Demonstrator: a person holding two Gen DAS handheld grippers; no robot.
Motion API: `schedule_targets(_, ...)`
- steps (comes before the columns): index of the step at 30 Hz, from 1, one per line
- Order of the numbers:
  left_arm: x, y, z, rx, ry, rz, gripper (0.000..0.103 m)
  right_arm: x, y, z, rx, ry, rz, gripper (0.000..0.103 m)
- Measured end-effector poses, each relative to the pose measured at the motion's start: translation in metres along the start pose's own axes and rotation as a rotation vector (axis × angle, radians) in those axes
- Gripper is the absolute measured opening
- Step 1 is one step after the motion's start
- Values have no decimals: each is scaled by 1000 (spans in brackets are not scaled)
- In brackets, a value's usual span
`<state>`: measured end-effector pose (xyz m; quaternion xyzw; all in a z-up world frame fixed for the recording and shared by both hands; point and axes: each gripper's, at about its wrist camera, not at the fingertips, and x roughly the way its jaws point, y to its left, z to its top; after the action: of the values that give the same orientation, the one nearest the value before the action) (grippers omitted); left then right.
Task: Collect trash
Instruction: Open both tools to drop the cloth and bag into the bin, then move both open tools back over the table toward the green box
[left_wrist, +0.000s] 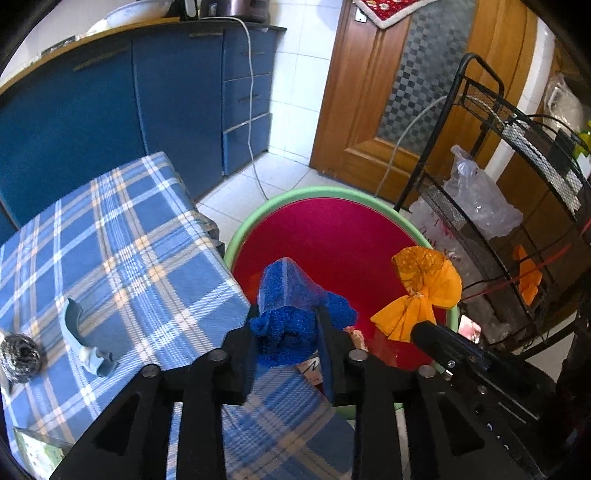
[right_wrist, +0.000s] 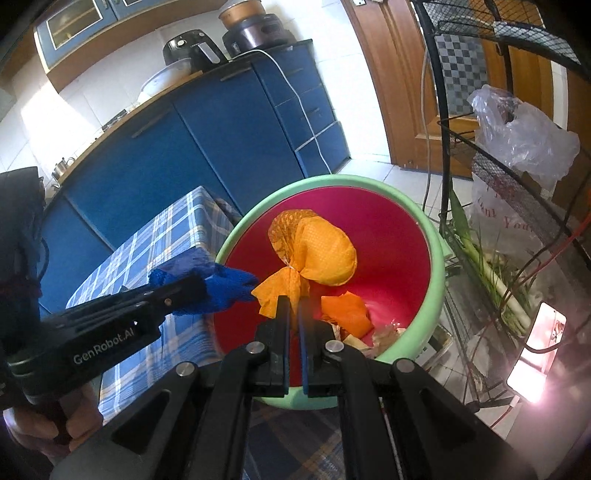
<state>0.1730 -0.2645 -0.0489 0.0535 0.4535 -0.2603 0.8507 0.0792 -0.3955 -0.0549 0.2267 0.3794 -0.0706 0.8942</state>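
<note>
My left gripper (left_wrist: 286, 317) is shut on a crumpled blue cloth (left_wrist: 291, 306) and holds it over the near rim of the bin (left_wrist: 255, 218), green outside and red inside. My right gripper (right_wrist: 293, 304) is shut on the tail of a tied orange wrapper bundle (right_wrist: 317, 254) and holds it above the bin's (right_wrist: 424, 236) opening. The bundle also shows in the left wrist view (left_wrist: 424, 284), and the blue cloth in the right wrist view (right_wrist: 225, 288). An orange scrap (right_wrist: 345, 314) and paper bits lie in the bin's bottom.
A table with a blue plaid cloth (left_wrist: 122, 258) stands left of the bin, with a steel scourer (left_wrist: 20, 356) and a blue-grey scrap (left_wrist: 79, 336) on it. A black wire rack (left_wrist: 517, 184) with plastic bags stands right. Blue cabinets (left_wrist: 110, 110) and a wooden door (left_wrist: 388, 92) are behind.
</note>
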Motion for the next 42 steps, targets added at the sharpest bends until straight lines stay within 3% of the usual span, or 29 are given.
schedule_targets(5, 0, 0, 0, -13, -1, 4, 44, 3, -9, 0, 55, 10, 22, 15)
schedule_targets(10, -5, 1, 0, -18, -10, 27, 47, 2, -12, -1, 70, 10, 23, 31)
schedule_targets(24, -41, 11, -7, -40, -57, 59, 47, -18, 7, -4, 30, -19, 35, 35)
schedule_targets(42, -96, 69, -40, -177, -100, 155, 48, -47, 55, -11, -47, -50, 72, 40)
